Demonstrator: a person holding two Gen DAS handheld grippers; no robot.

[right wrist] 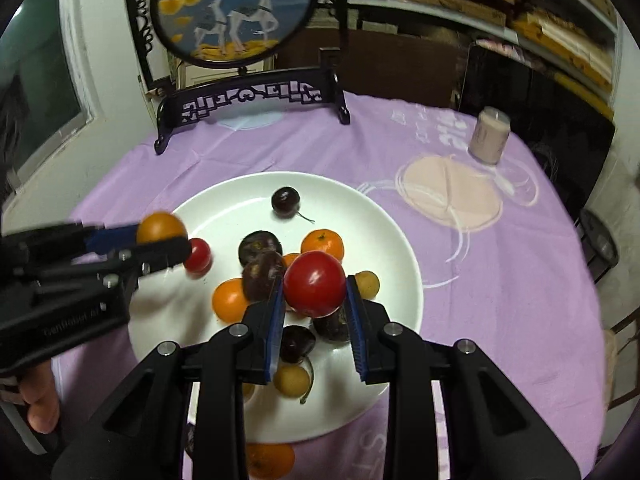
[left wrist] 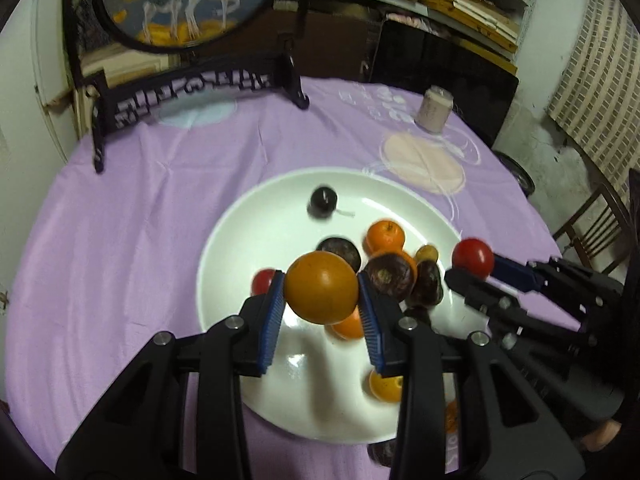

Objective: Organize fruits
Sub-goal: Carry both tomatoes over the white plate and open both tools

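A white plate [left wrist: 240,240] [right wrist: 384,240] on the purple cloth holds several fruits: dark plums [left wrist: 339,251] [right wrist: 260,246], a mandarin [left wrist: 385,235] [right wrist: 322,243], a cherry [left wrist: 322,200] [right wrist: 285,201], a small red tomato [left wrist: 262,281] [right wrist: 198,255]. My left gripper [left wrist: 321,293] is shut on an orange fruit [left wrist: 322,292] above the plate; it also shows in the right wrist view [right wrist: 162,227]. My right gripper [right wrist: 315,285] is shut on a red tomato [right wrist: 315,283], also seen in the left wrist view [left wrist: 473,258], over the plate's right rim.
A black carved stand with a round deer picture [left wrist: 176,0] [right wrist: 236,8] stands at the table's back left. A pale candle jar [left wrist: 434,108] [right wrist: 489,134] stands at the back right. An orange fruit [right wrist: 268,460] and a dark fruit [left wrist: 380,454] lie on the cloth by the plate's near rim.
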